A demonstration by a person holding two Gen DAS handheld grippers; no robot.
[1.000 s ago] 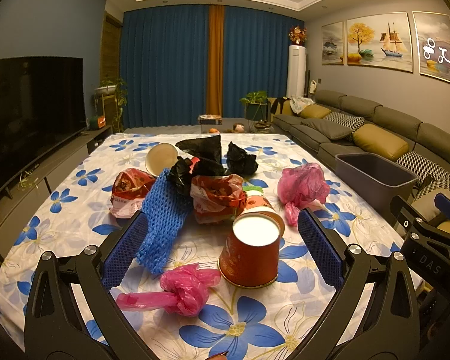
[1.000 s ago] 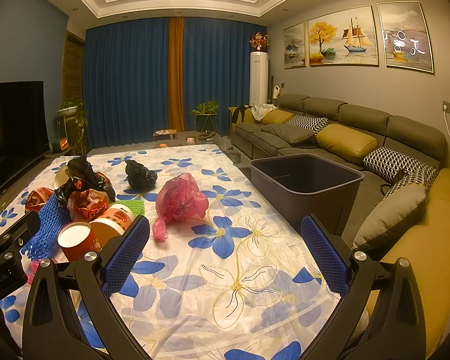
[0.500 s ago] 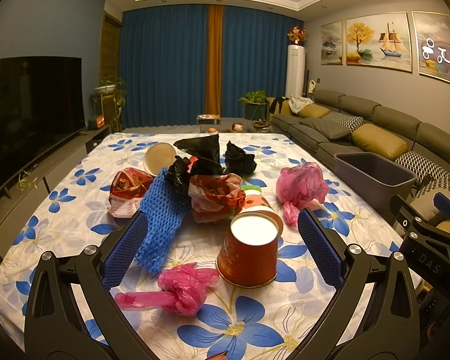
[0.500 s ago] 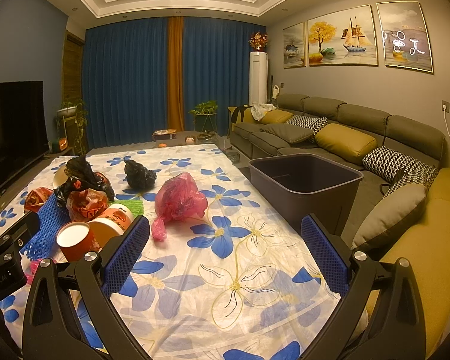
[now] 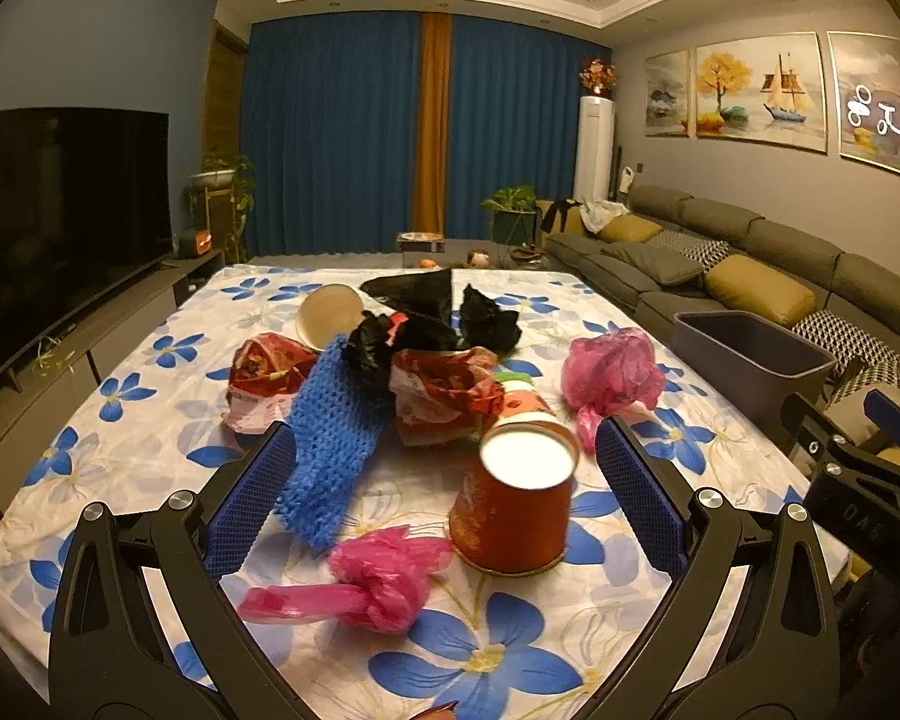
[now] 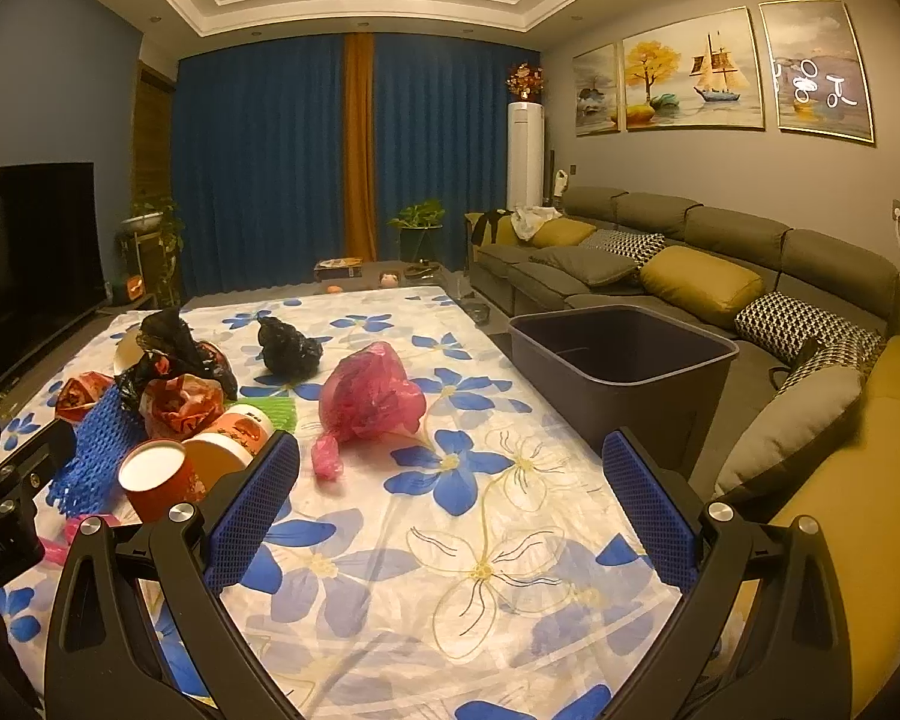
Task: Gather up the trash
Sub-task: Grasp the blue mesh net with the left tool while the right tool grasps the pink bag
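**Both hand-held grippers spread wide over a littered surface**

The left hand-held gripper [image 5: 444,480] hangs above the near end of the surface [image 5: 150,420], its blue pads far apart and holding nothing; between them stands an upside-down red paper cup [image 5: 513,510], with a knotted pink bag [image 5: 372,585] just beside it on the cloth; behind the cup lies a heap of trash: a blue foam net [image 5: 330,444], red wrappers [image 5: 444,390], black bags [image 5: 486,318] and a larger pink bag [image 5: 612,372] off to the right; the right hand-held gripper [image 6: 450,504] is likewise spread and empty, over a bare flowered stretch of cloth near the edge; the dark bin [image 6: 624,360] stands just beside the surface, in front of the sofa [image 6: 720,276].
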